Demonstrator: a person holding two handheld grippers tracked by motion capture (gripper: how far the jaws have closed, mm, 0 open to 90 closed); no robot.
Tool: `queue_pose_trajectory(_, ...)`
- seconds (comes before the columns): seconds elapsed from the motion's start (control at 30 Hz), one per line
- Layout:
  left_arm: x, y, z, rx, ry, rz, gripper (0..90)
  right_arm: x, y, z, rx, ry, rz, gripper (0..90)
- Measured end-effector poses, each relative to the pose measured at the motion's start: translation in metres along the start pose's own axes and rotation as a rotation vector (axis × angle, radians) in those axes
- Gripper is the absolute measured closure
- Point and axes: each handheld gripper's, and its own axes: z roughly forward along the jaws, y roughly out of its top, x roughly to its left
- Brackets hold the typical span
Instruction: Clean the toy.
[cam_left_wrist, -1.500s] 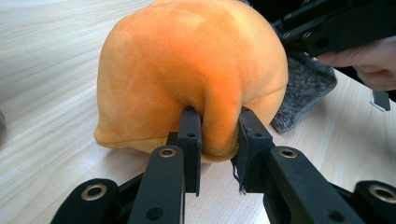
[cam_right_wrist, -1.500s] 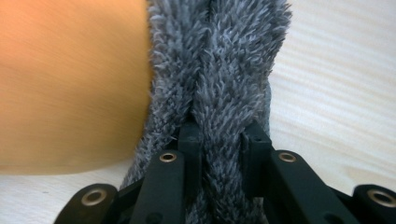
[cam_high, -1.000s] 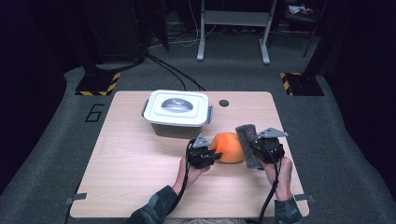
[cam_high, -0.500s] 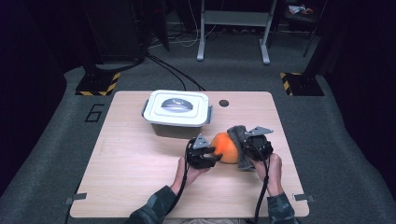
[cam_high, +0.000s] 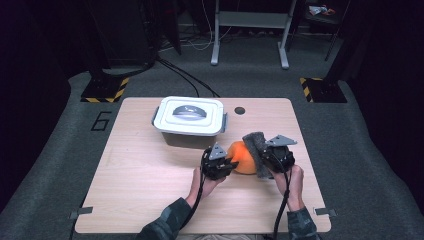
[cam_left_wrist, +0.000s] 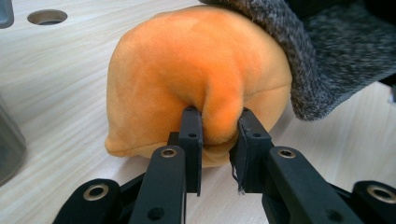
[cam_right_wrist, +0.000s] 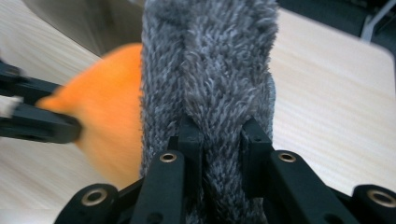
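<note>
Compared with one second ago, the right gripper with its grey cloth has come closer to the left, so the cloth now lies against the toy, and the jaws of the left gripper have just been closing again on the toy after a short loosening.

At the left fingertips, in the left gripper view, the two black jaws stand close together and pinch a fold of the round orange plush toy; the soft fabric bulges up between them. At the right fingertips, in the right gripper view, the jaws are also pressed narrow and they clamp a thick ridge of the fuzzy dark grey cloth, which rises upright before the camera.

From the high view, the orange toy rests on the table between the two grippers, the left one gripping its left side. The grey cloth is draped over the right side of the toy and touches it. Each gripper is held by a hand coming from the bottom edge, with a dark cable trailing back along the forearm.

Further out, a white plastic box with a closed lid and handle stands just behind the toy, to its left, a little apart. All rests on the light wooden table, which has a small round hole near its far edge
</note>
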Motion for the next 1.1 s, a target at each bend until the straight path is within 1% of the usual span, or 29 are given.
queue_pose_trajectory(0.03, -0.001, 0.000, -0.001, 0.002, -0.001, -0.003, 75.6, 0.004, 0.004, -0.004, -0.015, 0.024, -0.025, 74.7)
queue_pose_trajectory(0.07, -0.001, 0.001, -0.001, 0.001, -0.001, -0.002, 75.8, 0.007, 0.006, -0.006, -0.021, 0.033, -0.028, 74.7)
queue_pose_trajectory(0.1, -0.002, 0.001, -0.002, 0.006, -0.006, -0.003, 76.1, 0.015, 0.011, -0.006, -0.020, 0.048, -0.053, 74.6)
queue_pose_trajectory(0.13, -0.002, 0.001, -0.002, 0.003, -0.006, -0.006, 76.1, 0.015, 0.011, -0.006, -0.020, 0.048, -0.053, 74.6)
queue_pose_trajectory(0.17, -0.003, 0.001, -0.002, 0.004, -0.012, -0.014, 76.1, 0.019, 0.012, -0.005, -0.018, 0.065, -0.067, 74.6)
queue_pose_trajectory(0.2, -0.004, 0.001, -0.002, 0.008, -0.012, -0.010, 76.2, 0.023, 0.013, -0.001, -0.004, 0.068, -0.065, 74.6)
queue_pose_trajectory(0.23, -0.005, 0.000, -0.001, 0.015, -0.002, -0.004, 76.2, 0.026, 0.013, 0.004, 0.019, 0.054, -0.081, 74.6)
queue_pose_trajectory(0.27, -0.003, -0.001, 0.000, 0.019, -0.002, -0.013, 76.2, 0.029, 0.011, 0.010, 0.030, 0.042, -0.097, 74.6)
queue_pose_trajectory(0.3, -0.001, -0.003, 0.001, 0.026, -0.007, -0.020, 76.2, 0.030, 0.009, 0.014, 0.036, 0.044, -0.085, 74.6)
queue_pose_trajectory(0.33, 0.000, -0.004, 0.002, 0.024, -0.008, -0.026, 76.2, 0.029, 0.008, 0.017, 0.039, 0.045, -0.084, 74.7)
queue_pose_trajectory(0.37, 0.001, -0.005, 0.003, 0.029, -0.010, -0.031, 76.2, 0.028, 0.007, 0.019, 0.040, 0.049, -0.088, 74.7)
queue_pose_trajectory(0.4, 0.002, -0.005, 0.003, 0.024, -0.009, -0.033, 76.2, 0.028, 0.007, 0.020, 0.034, 0.049, -0.079, 74.7)
queue_pose_trajectory(0.5, 0.002, -0.005, 0.004, 0.026, -0.009, -0.034, 76.2, 0.029, 0.006, 0.020, 0.038, 0.039, -0.084, 74.8)
queue_pose_trajectory(0.57, 0.003, -0.005, 0.004, 0.026, -0.014, -0.040, 76.3, 0.027, 0.006, 0.020, 0.039, 0.028, -0.085, 74.8)
queue_pose_trajectory(0.63, 0.002, -0.006, 0.004, 0.024, -0.016, -0.044, 76.2, 0.023, 0.004, 0.020, 0.035, 0.029, -0.072, 74.8)
queue_pose_trajectory(0.73, 0.003, -0.006, 0.004, 0.022, -0.017, -0.044, 76.2, 0.016, 0.002, 0.018, 0.040, 0.010, -0.056, 74.7)
queue_pose_trajectory(0.77, 0.003, -0.006, 0.003, 0.021, -0.017, -0.045, 76.2, 0.015, 0.001, 0.018, 0.044, 0.000, -0.042, 74.7)
queue_pose_trajectory(0.8, 0.003, -0.006, 0.003, 0.021, -0.017, -0.042, 76.2, 0.012, 0.000, 0.018, 0.045, 0.003, -0.044, 74.7)
queue_pose_trajectory(0.87, 0.003, -0.006, 0.003, 0.019, -0.018, -0.043, 76.1, 0.007, -0.003, 0.018, 0.049, -0.009, -0.030, 74.7)
queue_pose_trajectory(0.93, 0.003, -0.006, 0.003, 0.020, -0.016, -0.046, 76.1, 0.001, -0.007, 0.018, 0.055, -0.015, -0.003, 74.7)
queue_pose_trajectory(1.0, 0.003, -0.006, 0.003, 0.021, -0.016, -0.046, 76.1, -0.007, -0.011, 0.019, 0.069, -0.026, 0.014, 74.7)
queue_pose_trajectory(1.07, 0.004, -0.006, 0.003, 0.020, -0.017, -0.046, 76.0, -0.017, -0.016, 0.022, 0.086, -0.023, 0.052, 74.7)
queue_pose_trajectory(1.1, 0.005, -0.006, 0.003, 0.018, -0.022, -0.058, 76.0, -0.022, -0.018, 0.024, 0.099, -0.032, 0.062, 74.7)
